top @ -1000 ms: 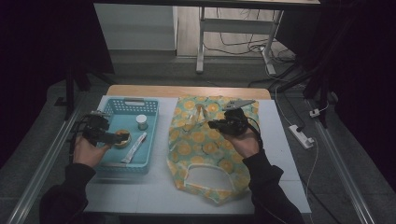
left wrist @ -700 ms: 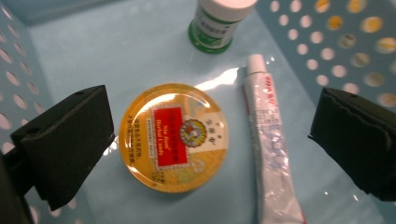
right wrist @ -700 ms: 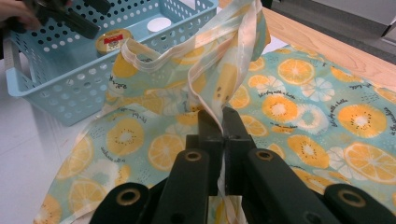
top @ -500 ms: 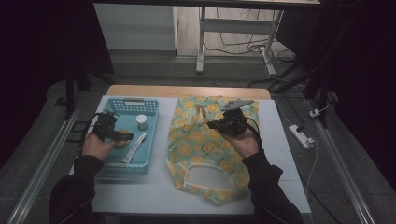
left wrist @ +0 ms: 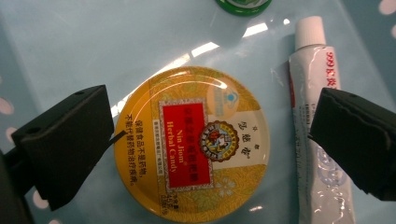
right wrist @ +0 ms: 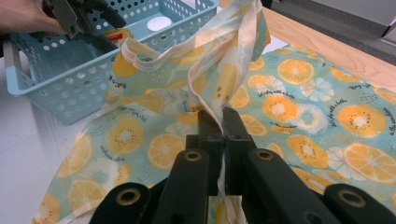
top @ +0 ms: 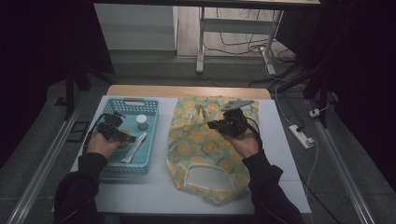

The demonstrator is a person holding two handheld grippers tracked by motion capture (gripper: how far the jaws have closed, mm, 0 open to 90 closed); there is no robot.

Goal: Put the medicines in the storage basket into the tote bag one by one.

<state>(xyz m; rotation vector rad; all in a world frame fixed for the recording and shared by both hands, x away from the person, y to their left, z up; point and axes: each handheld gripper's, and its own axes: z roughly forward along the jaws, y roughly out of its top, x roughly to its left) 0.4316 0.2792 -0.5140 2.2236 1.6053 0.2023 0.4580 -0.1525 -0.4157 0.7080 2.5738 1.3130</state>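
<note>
The round yellow tin [left wrist: 192, 142] lies flat in the blue plastic basket [top: 150, 116] at the left of the table; its shiny lid reads "Nin Jiom Herbal Candy" on a red patch. The left gripper [left wrist: 208, 140] hangs over it, jaws wide open on either side, not touching. A soft white tube [left wrist: 317, 116] lies just right. The right gripper [right wrist: 220, 122] is pinched tight on the thin cloth handle [right wrist: 219, 79] of the orange-slice tote bag [top: 205, 149].
</note>
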